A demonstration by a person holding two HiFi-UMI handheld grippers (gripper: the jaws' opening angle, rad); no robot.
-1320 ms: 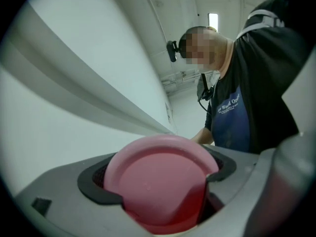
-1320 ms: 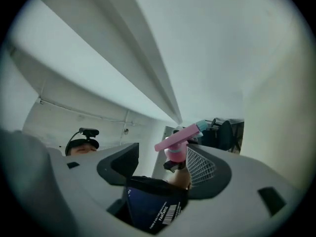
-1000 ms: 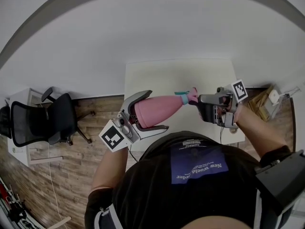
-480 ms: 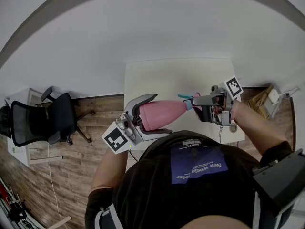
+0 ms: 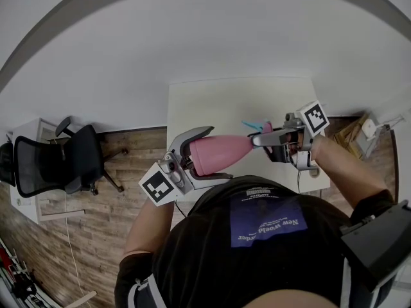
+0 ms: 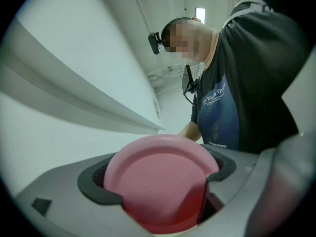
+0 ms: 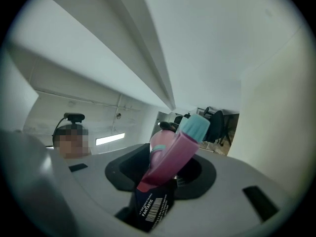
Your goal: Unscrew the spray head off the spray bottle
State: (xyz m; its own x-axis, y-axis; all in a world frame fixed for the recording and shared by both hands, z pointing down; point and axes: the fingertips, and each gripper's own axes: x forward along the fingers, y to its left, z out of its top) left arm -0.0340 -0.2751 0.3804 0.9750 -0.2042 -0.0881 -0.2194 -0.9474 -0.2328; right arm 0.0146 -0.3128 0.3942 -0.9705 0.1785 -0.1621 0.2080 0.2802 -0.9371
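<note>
open white table (image 5: 212, 104) lies beyond the spray bottle (image 5: 218, 151), office chair (image 5: 58, 162) well apart at left.

smooth pink plastic spray bottle (image 5: 218, 153) | pink spray head (image 7: 170, 157), teal nozzle tip (image 7: 195, 127) | plain white bench (image 5: 212, 104) | grey left hand-held gripper (image 6: 158, 181), black pads (image 6: 91, 181), black-and-white marker cube (image 5: 156, 186) | brown wood-plank floor (image 5: 96, 230)

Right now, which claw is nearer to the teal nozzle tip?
Right. The right claw has just been closing on the spray head, beside its teal nozzle tip. The left claw grips the pink bottle near its base, at the far end.
</note>
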